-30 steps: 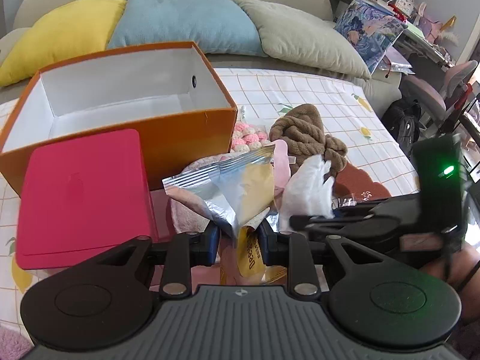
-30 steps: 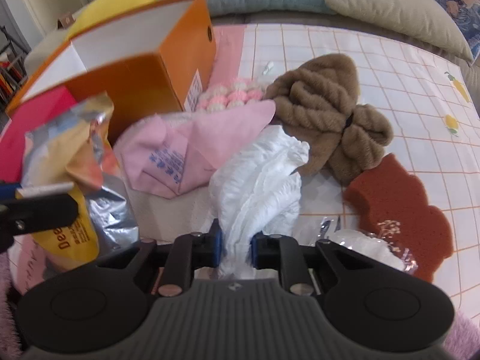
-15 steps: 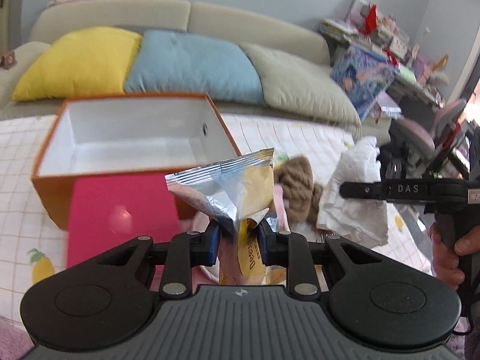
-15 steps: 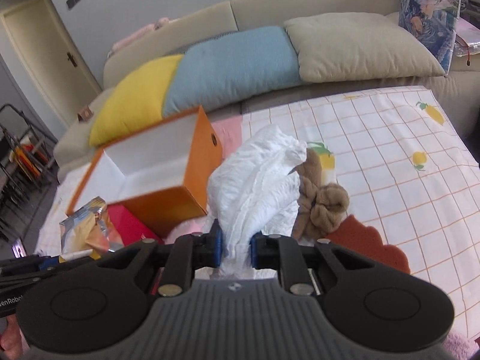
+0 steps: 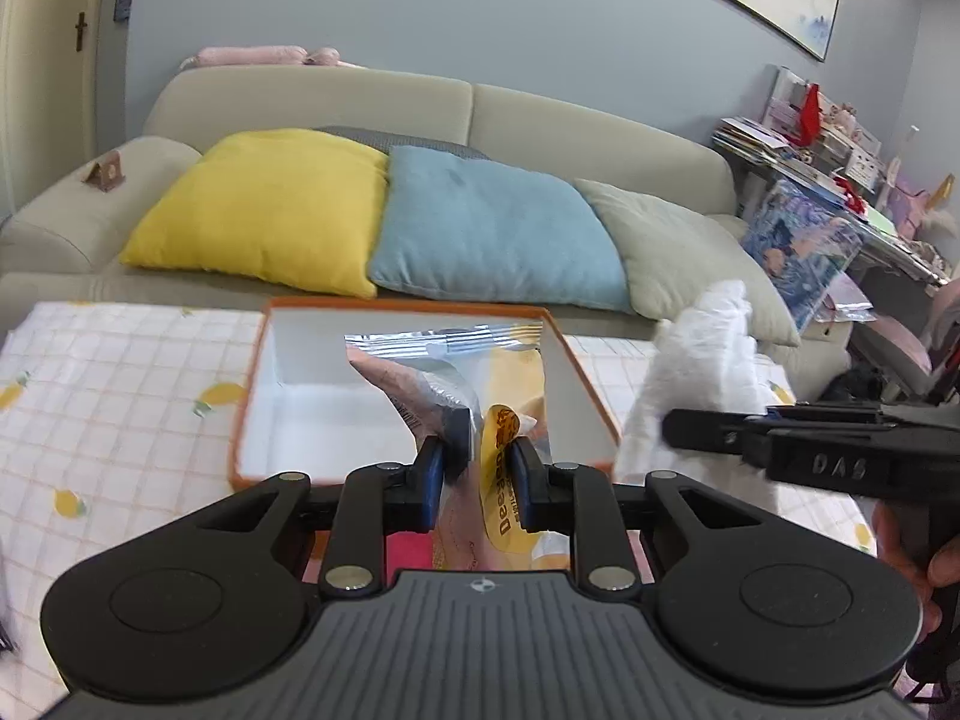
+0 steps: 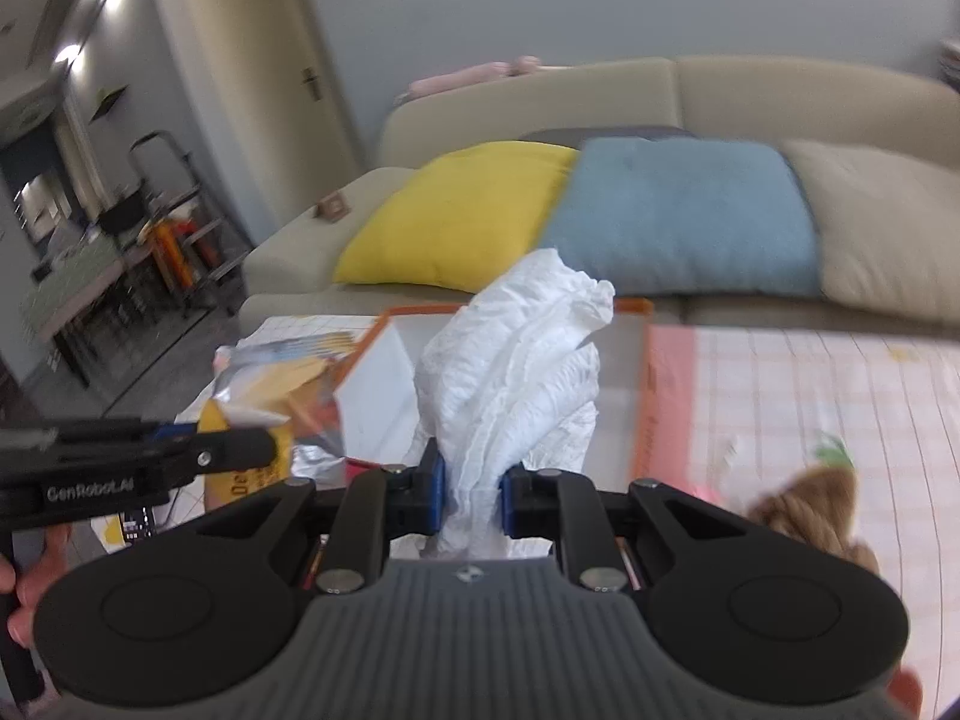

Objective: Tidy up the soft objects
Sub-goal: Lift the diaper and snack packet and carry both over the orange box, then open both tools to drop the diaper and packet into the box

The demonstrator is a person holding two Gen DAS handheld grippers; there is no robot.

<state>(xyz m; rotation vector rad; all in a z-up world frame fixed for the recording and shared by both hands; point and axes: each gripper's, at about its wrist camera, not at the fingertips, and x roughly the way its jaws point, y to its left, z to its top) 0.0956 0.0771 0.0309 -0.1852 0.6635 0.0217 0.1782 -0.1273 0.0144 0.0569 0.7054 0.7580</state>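
Over orange box (image 5: 600,402), L fingers (image 5: 429,468) level, gripping snack pouch (image 5: 456,372)

Two wrist fisheyes, side by side, close above the orange box (image 5: 591,387) (image 6: 642,396), both facing the sofa (image 5: 312,96) (image 6: 750,84); each sees the other's gripper.

Glossy foil packet (image 5: 456,372); crinkled white cloth (image 6: 516,372).

A crinkled silver-and-yellow snack bag (image 5: 462,384) stands upright, pinched in the left tongs (image 5: 478,468) above the open white-lined orange box (image 5: 576,360), while a crumpled white diaper (image 6: 516,372), also upright, is clamped in the right tongs (image 6: 471,492) beside it, over the box's right edge.
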